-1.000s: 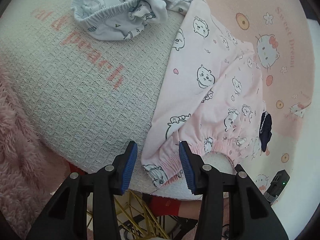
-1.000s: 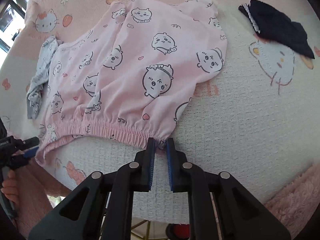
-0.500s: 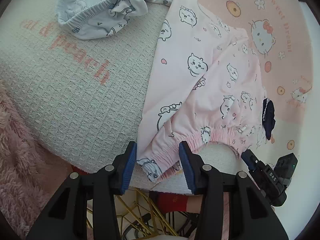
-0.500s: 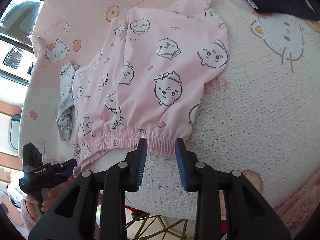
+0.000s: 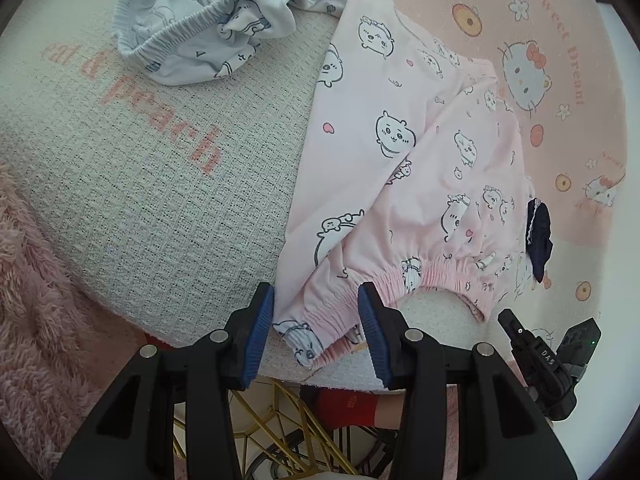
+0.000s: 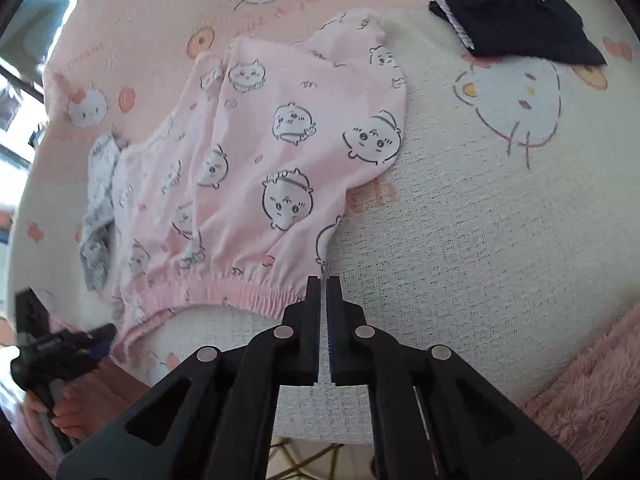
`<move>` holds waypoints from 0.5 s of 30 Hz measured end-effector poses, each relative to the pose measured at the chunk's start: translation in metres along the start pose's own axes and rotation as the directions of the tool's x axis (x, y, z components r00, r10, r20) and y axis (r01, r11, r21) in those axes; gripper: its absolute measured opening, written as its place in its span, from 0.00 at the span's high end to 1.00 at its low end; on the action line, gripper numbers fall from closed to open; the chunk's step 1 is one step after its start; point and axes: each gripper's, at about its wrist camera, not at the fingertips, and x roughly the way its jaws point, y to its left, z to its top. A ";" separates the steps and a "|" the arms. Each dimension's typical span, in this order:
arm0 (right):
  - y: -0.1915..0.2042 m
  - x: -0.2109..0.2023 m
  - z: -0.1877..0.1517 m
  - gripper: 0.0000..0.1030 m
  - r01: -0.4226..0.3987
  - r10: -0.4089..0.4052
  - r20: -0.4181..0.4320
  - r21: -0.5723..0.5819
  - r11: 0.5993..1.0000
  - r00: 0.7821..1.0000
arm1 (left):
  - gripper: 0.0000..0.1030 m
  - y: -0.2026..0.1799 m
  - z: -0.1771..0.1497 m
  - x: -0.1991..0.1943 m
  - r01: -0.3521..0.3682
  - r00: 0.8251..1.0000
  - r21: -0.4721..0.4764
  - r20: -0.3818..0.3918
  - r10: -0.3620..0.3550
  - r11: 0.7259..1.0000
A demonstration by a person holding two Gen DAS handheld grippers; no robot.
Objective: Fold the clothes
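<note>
Pink shorts [image 5: 400,140] printed with cartoon faces lie flat on a white waffle blanket [image 5: 140,180], elastic waistband toward me. My left gripper [image 5: 316,320] is open, its blue pads [image 5: 260,328] on either side of the waistband's left end without squeezing it. In the right wrist view the shorts [image 6: 280,160] spread up and left. My right gripper [image 6: 323,280] is shut on the waistband's right corner. The left gripper [image 6: 100,332] also shows at the lower left there, held by a hand [image 6: 60,412]. The right gripper [image 5: 506,316] appears low right in the left wrist view.
A crumpled white-blue garment [image 5: 208,20] lies beyond the shorts' far left. A folded navy garment [image 6: 520,20] sits at the far right. A pink cat-print sheet [image 5: 560,40] covers the back, with pink fluffy fabric [image 5: 32,320] on the near sides. A gold wire frame [image 5: 280,420] shows below the edge.
The right gripper opened, slid a little along the waistband, then shut again at its right corner and rolled. The left gripper stayed open at the waistband's left end.
</note>
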 end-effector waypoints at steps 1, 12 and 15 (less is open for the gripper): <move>-0.003 0.001 0.000 0.89 -0.057 0.057 -0.011 0.035 0.998 0.998 | 0.56 -0.001 0.000 0.000 -0.003 1.000 0.006 -0.003 0.003 1.000; 0.006 0.030 0.001 0.91 -0.039 0.037 -0.087 -0.018 0.999 0.995 | 0.56 0.000 0.000 0.001 0.010 1.000 -0.004 -0.008 -0.010 1.000; 0.003 0.028 0.003 0.93 -0.027 0.025 -0.064 -0.020 0.999 0.998 | 0.56 0.005 0.000 -0.006 0.037 0.999 -0.020 0.008 -0.037 0.999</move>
